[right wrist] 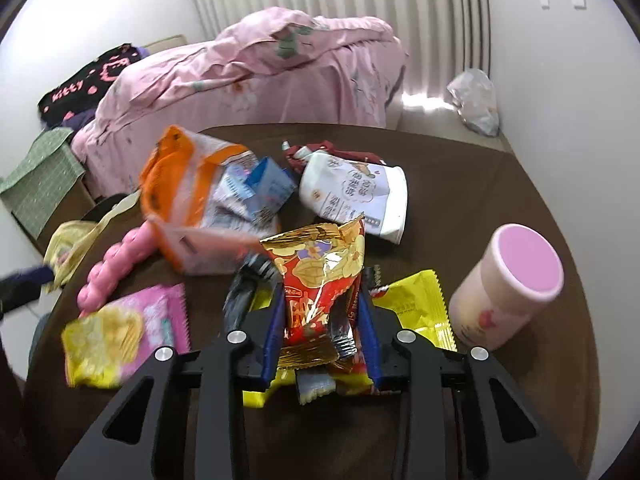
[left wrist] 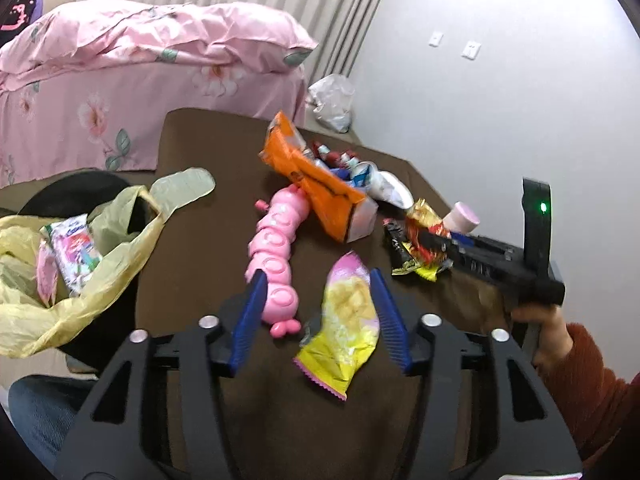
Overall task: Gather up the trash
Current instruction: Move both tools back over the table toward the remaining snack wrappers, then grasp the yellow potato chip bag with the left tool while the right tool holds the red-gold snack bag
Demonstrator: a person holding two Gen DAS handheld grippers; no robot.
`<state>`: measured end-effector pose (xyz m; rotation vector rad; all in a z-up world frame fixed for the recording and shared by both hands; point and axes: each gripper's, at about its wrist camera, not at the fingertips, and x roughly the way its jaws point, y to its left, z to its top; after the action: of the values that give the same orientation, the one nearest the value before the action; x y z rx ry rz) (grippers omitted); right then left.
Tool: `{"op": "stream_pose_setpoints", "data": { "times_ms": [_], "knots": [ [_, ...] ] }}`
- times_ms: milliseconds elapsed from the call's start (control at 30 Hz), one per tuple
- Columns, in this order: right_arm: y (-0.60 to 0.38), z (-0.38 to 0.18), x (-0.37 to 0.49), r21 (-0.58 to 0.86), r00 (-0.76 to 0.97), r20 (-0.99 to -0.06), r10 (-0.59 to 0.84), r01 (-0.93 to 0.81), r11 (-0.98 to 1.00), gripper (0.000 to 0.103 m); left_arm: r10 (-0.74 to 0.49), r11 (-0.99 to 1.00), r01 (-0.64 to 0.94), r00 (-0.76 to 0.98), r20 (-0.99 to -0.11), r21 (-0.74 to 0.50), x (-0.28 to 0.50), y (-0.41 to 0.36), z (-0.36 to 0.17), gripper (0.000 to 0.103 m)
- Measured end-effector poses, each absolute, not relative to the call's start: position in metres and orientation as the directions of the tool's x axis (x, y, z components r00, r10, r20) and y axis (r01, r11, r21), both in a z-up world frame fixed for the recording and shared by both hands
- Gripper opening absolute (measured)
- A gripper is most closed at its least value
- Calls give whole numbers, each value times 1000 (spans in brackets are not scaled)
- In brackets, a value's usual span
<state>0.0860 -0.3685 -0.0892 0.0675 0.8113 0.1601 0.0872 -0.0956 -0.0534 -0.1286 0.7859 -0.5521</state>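
My left gripper (left wrist: pixel 318 312) is open above the brown table (left wrist: pixel 208 264), its blue fingers on either side of a pink and yellow chip packet (left wrist: pixel 344 320) that lies flat. A yellow plastic bag (left wrist: pixel 80 280) with wrappers inside hangs open at the left table edge. My right gripper (right wrist: pixel 322 328) is shut on a red and gold snack wrapper (right wrist: pixel 320 280), over a yellow packet (right wrist: pixel 416 300). In the left wrist view the right gripper (left wrist: pixel 432 240) sits at the right with that wrapper (left wrist: pixel 424 220). The chip packet also shows in the right wrist view (right wrist: pixel 120 332).
A pink caterpillar toy (left wrist: pixel 276 248) lies mid-table beside an orange bag (left wrist: pixel 320 184). A white pouch (right wrist: pixel 352 192), blue cartons (right wrist: pixel 268 184) and a pink-lidded cup (right wrist: pixel 508 284) stand on the table. A pink-covered bed (left wrist: pixel 120 80) is behind. A clear bag (left wrist: pixel 332 100) lies on the floor.
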Motion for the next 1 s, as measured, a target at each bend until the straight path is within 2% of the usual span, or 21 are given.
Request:
{"op": "stream_pose_setpoints", "data": {
  "times_ms": [200, 400, 500, 600, 667, 700, 833, 1000],
  "knots": [
    [-377, -76, 45, 97, 710, -688, 151, -117, 988, 31, -469, 851, 481, 511, -720, -213, 85, -123, -73, 55],
    [-397, -77, 17, 117, 708, -695, 124, -59, 991, 31, -497, 793, 569, 398, -771, -217, 70, -151, -90, 55],
    [-405, -85, 7, 139, 697, -707, 125, -36, 990, 31, -482, 790, 585, 408, -775, -184, 62, -159, -89, 55],
    [-409, -93, 1, 159, 688, -714, 130, -21, 987, 31, -472, 824, 539, 478, -741, -177, 59, -154, -82, 55],
    [-411, -96, 0, 173, 685, -716, 136, -15, 985, 31, -451, 840, 518, 500, -740, -162, 60, -153, -82, 61],
    [-411, -97, -1, 179, 684, -716, 139, -12, 984, 31, -436, 843, 518, 497, -750, -147, 61, -155, -83, 67],
    [-409, -99, -3, 173, 686, -715, 136, -15, 985, 31, -318, 853, 522, 538, -781, 12, 53, -169, -89, 68],
    [-404, -102, -5, 166, 676, -723, 142, -29, 986, 31, -275, 832, 547, 544, -792, 87, 51, -186, -94, 66]
  ]
}}
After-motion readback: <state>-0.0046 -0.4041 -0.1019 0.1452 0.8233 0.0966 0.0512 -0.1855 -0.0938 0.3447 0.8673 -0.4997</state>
